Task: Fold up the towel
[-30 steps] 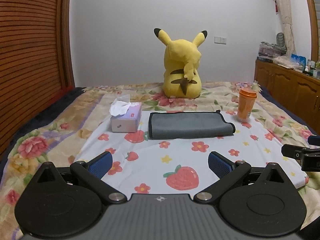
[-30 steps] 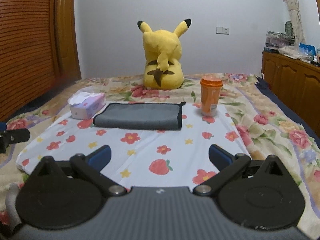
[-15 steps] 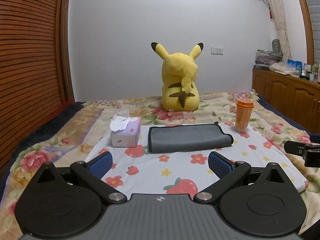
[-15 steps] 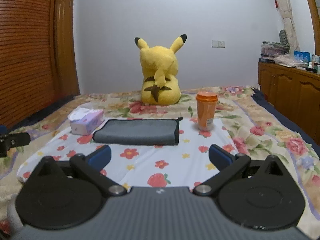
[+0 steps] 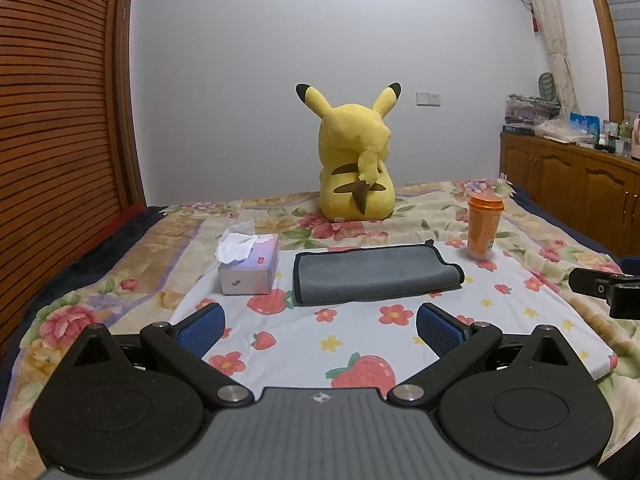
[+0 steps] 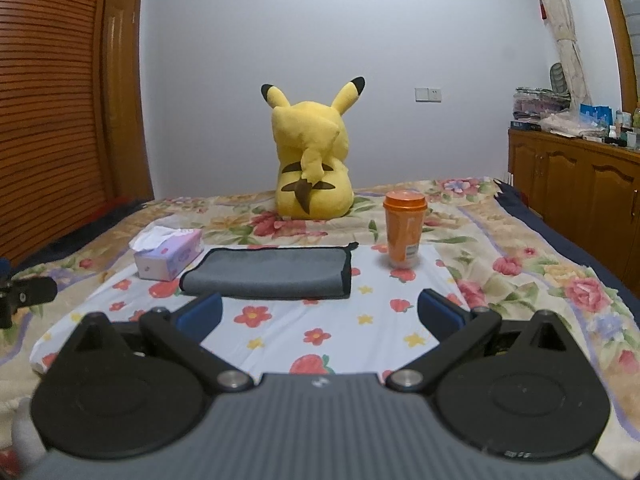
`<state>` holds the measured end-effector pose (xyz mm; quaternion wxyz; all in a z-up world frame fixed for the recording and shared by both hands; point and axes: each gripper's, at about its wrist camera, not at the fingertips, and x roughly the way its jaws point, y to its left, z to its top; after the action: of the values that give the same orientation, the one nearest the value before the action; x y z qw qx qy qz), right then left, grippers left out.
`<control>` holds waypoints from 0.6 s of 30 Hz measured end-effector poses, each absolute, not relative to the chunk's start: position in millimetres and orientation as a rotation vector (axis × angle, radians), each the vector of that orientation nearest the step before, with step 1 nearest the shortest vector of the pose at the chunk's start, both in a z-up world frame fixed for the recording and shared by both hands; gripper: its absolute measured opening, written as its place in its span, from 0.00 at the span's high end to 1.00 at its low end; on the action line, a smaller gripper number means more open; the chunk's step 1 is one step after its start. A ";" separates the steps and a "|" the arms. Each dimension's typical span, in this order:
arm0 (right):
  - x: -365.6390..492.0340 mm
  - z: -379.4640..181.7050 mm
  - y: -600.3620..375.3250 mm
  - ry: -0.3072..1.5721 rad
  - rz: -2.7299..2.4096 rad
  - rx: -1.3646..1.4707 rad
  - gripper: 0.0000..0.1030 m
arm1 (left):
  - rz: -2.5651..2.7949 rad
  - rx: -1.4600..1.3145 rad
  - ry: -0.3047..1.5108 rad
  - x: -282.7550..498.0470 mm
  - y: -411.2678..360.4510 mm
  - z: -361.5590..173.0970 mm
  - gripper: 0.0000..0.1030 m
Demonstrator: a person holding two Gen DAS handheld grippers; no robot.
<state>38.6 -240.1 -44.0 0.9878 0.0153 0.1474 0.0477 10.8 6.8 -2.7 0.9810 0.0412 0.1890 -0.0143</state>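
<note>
The left gripper (image 5: pixel 320 330) hangs with its blue pads spread wide and nothing between them, low over the flowered sheet (image 5: pixel 360 344) on the bed. The right gripper (image 6: pixel 320 316) is the same: spread apart, empty, low over that sheet.

Straight ahead of both lies the towel (image 5: pixel 372 274), grey with a dark hem, flat on the sheet and apparently already doubled over. Its long axis runs side to side, across the line each gripper points along, so the near long edge faces both. Taking the towel as the landmark: the left gripper sits in front of it and roughly centred on it; the right gripper sits in front of its right end, with the towel (image 6: pixel 268 274) falling left of centre in the right wrist view. Neither touches it. In my judgement the right gripper is better placed for the right-hand corner, the left for the left-hand one.

Just beside the towel's left end stands a tissue box (image 5: pixel 250 266); near its right end, an orange cup (image 5: pixel 484 226); behind it, well apart, a yellow plush toy (image 5: pixel 356 168).
</note>
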 end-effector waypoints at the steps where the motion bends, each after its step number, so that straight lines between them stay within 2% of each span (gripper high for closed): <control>1: 38.6 -44.1 -240.2 0.296 0.095 0.032 0.00 | -0.028 0.084 0.381 11.0 7.1 -2.8 0.00; 18: 37.5 -43.9 -240.7 0.295 0.094 0.033 0.00 | -0.028 0.073 0.383 13.7 11.6 -4.5 0.00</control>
<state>37.5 -240.7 -43.9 0.9879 0.0162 0.1471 0.0470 13.7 11.6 -4.5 0.9810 0.0365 0.1903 -0.0139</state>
